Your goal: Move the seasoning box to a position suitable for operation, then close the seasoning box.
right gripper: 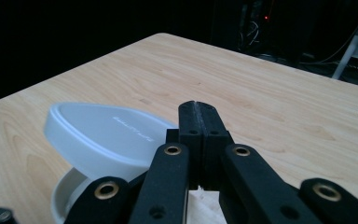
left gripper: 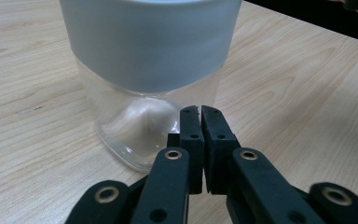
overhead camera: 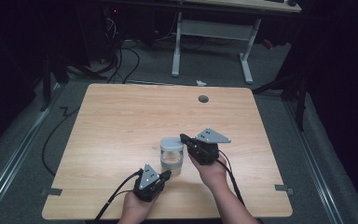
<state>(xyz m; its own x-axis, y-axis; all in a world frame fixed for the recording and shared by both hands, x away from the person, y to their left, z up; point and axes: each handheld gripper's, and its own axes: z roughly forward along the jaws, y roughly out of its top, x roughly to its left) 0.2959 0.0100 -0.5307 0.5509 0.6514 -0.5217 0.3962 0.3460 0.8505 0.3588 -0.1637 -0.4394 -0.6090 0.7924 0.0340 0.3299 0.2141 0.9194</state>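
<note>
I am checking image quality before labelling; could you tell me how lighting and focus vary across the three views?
High view: table lit, surroundings nearly black. Left gripper view: jar slightly soft up close, glass base showing glare. Right gripper view: background dark, lid evenly lit, near gripper slightly soft.

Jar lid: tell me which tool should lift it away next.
Right, probably. The right tool is at the lid, which sits tilted on the jar. The left tool is shut low at the jar's base, better placed to steady it.
</note>
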